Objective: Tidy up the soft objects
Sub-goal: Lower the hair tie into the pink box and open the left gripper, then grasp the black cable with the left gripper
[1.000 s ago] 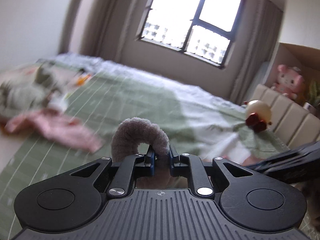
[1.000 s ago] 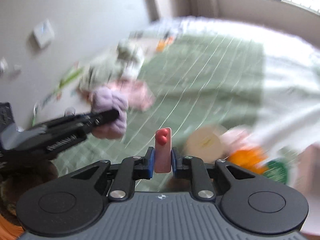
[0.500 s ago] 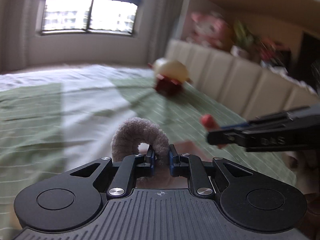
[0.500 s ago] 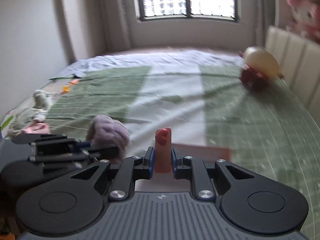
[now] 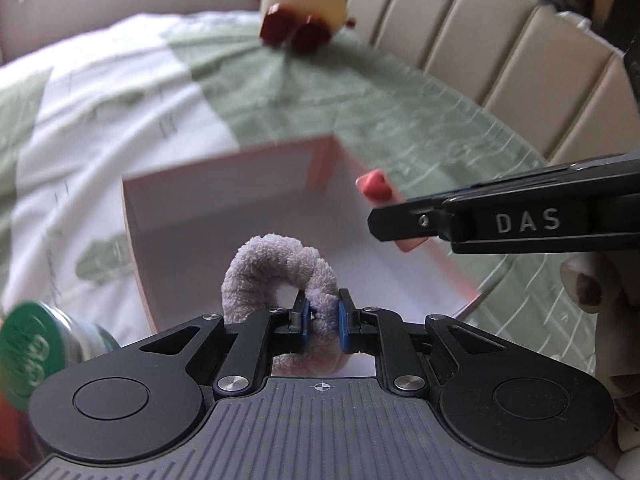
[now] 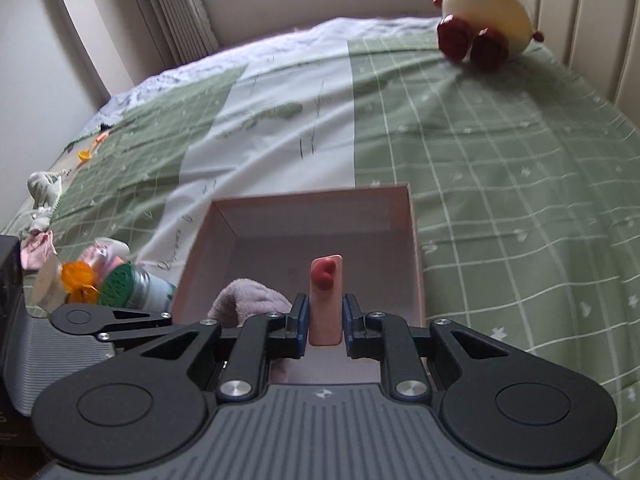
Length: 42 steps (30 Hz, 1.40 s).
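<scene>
Hovering over the open pink box (image 6: 316, 216) on the bed (image 6: 500, 168): left hand-held gripper (image 5: 320, 318) pinches lavender scrunchie (image 5: 276, 270), right hand-held gripper (image 6: 325, 322) pinches pink eraser-like block (image 6: 326, 300), both angled down for dropping; plush (image 6: 484, 20) at 1 o'clock.

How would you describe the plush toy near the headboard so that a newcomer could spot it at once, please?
Start at the green checked bedspread and follow it away from the pink box to the far corner by the padded beige headboard. There lies the plush toy: a rounded cream body with two dark red feet, alone there, far from the small clutter at the other edge.
</scene>
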Each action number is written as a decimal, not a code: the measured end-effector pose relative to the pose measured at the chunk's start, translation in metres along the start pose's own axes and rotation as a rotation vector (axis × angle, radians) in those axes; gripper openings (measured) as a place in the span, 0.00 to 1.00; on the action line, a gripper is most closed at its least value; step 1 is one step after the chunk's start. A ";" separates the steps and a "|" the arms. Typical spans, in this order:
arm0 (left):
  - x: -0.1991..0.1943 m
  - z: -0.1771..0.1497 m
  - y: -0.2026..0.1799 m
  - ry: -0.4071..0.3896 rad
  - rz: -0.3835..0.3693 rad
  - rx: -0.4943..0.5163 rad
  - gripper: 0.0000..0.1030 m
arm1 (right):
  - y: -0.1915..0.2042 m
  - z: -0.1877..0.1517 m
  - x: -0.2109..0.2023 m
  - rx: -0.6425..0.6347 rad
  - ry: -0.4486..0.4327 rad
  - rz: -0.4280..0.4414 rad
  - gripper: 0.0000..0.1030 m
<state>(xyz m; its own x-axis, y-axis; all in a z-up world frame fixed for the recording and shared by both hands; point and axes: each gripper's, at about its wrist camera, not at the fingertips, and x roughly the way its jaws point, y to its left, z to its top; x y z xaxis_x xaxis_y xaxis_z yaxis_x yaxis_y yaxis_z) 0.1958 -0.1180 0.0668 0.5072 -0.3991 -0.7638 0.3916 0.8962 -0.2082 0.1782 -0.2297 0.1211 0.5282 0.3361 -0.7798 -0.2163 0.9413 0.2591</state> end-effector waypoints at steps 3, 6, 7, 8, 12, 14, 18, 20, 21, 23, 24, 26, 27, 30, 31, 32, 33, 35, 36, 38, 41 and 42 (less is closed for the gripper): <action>0.010 -0.003 0.006 0.025 0.004 -0.011 0.20 | 0.002 -0.001 0.010 -0.003 0.024 0.008 0.20; 0.005 -0.007 0.003 0.005 0.038 0.041 0.20 | 0.003 -0.002 0.009 0.000 0.004 -0.009 0.43; 0.000 -0.007 0.001 -0.012 0.039 0.054 0.20 | 0.003 -0.001 0.004 0.000 -0.017 -0.023 0.48; -0.006 -0.007 0.002 -0.034 0.029 0.062 0.20 | 0.003 -0.001 0.000 -0.003 -0.033 -0.036 0.49; -0.041 -0.008 0.011 -0.133 -0.022 0.045 0.20 | 0.009 0.000 -0.023 -0.028 -0.113 -0.088 0.49; -0.068 -0.012 0.021 -0.195 -0.019 0.016 0.20 | 0.015 -0.004 -0.037 -0.050 -0.155 -0.100 0.50; -0.130 -0.038 0.051 -0.314 0.031 -0.033 0.20 | 0.039 -0.021 -0.061 -0.109 -0.233 -0.098 0.57; -0.165 -0.059 0.068 -0.362 0.082 -0.046 0.20 | 0.054 -0.034 -0.066 -0.142 -0.254 -0.080 0.57; -0.179 -0.070 0.078 -0.384 0.113 -0.051 0.20 | 0.063 -0.042 -0.068 -0.157 -0.260 -0.065 0.58; -0.205 -0.091 0.098 -0.412 0.173 -0.075 0.20 | 0.080 -0.059 -0.068 -0.182 -0.263 -0.027 0.61; -0.214 -0.102 0.109 -0.414 0.193 -0.091 0.20 | 0.089 -0.068 -0.067 -0.193 -0.259 -0.007 0.61; -0.226 -0.122 0.129 -0.387 0.212 -0.127 0.20 | 0.106 -0.087 -0.061 -0.209 -0.238 0.023 0.61; -0.227 -0.131 0.137 -0.367 0.220 -0.144 0.20 | 0.114 -0.096 -0.057 -0.215 -0.226 0.035 0.61; -0.222 -0.157 0.154 -0.310 0.236 -0.188 0.20 | 0.135 -0.122 -0.044 -0.228 -0.187 0.063 0.61; -0.219 -0.166 0.159 -0.305 0.235 -0.203 0.20 | 0.140 -0.129 -0.041 -0.226 -0.173 0.072 0.61; -0.217 -0.173 0.162 -0.301 0.231 -0.217 0.20 | 0.144 -0.136 -0.037 -0.222 -0.153 0.084 0.61; -0.213 -0.180 0.163 -0.295 0.223 -0.228 0.20 | 0.147 -0.141 -0.034 -0.217 -0.136 0.093 0.61; -0.205 -0.188 0.163 -0.281 0.197 -0.220 0.20 | 0.151 -0.152 -0.030 -0.212 -0.113 0.098 0.61; -0.201 -0.191 0.160 -0.274 0.188 -0.206 0.20 | 0.153 -0.156 -0.029 -0.216 -0.111 0.095 0.61; -0.193 -0.194 0.154 -0.273 0.200 -0.163 0.21 | 0.155 -0.164 -0.030 -0.233 -0.114 0.082 0.61; -0.194 -0.205 0.148 -0.275 0.292 -0.057 0.21 | 0.158 -0.173 -0.034 -0.270 -0.124 0.070 0.61; -0.195 -0.208 0.149 -0.264 0.311 -0.030 0.21 | 0.158 -0.175 -0.035 -0.280 -0.125 0.069 0.61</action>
<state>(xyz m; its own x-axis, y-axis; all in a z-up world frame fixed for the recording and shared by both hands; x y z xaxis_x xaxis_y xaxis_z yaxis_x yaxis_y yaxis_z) -0.0040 0.1336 0.0575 0.7789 -0.1403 -0.6112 0.1679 0.9857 -0.0123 -0.0183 -0.0979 0.0900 0.5972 0.4164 -0.6855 -0.4638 0.8766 0.1284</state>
